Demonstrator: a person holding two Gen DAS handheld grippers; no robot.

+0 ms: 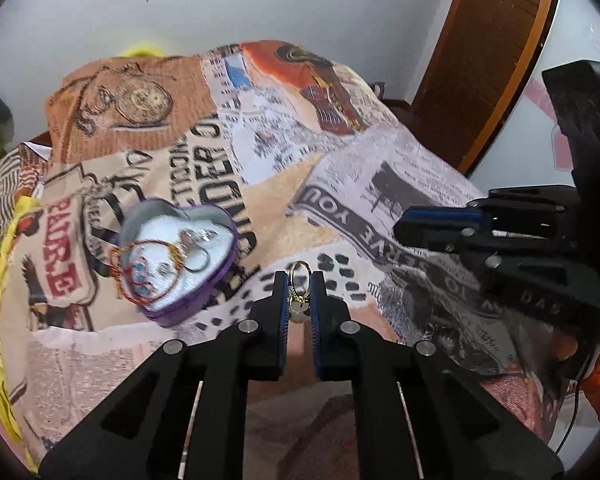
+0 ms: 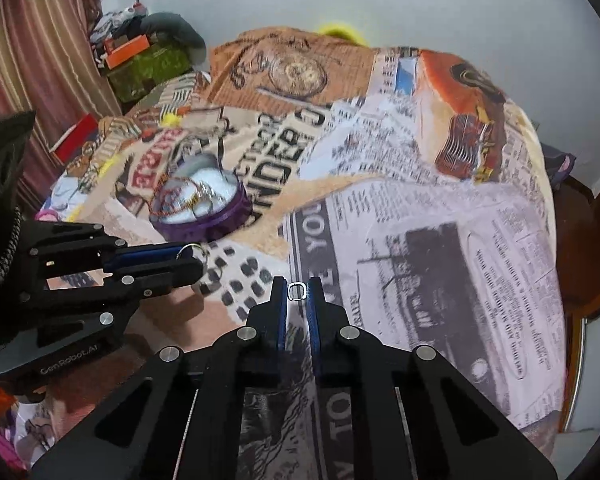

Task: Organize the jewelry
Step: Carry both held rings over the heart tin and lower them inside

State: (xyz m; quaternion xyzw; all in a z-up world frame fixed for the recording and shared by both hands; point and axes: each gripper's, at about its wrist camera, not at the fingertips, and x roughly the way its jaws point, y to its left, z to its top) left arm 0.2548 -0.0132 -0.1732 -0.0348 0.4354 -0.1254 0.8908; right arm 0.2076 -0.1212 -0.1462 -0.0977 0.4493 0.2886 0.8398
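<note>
**Two rings gripped, tin open on printed cloth**

Left gripper (image 1: 299, 286): jaws closed on a gold-coloured metal ring (image 1: 299, 276) with a small pale ornament; hoop projecting just past the fingertips, held clear above the cloth.

Right gripper (image 2: 297, 291): jaws clamped on a small silver-coloured ring (image 2: 296, 291), pinched at the very tips between the blue pads (image 2: 311, 312); stone or setting not discernible at this size.

Purple heart-shaped tin (image 1: 178, 264), lid off, white lining: resting on the newspaper-print cloth (image 1: 340, 184), ahead and to the left of both grippers, apart from them. Contents: red-and-gold beaded bracelet (image 1: 148, 272) draped over the near rim, plus several silver-toned pieces (image 1: 198, 248), possibly rings and earrings, blurred.

Both grippers side by side, near each other, not touching.
</note>
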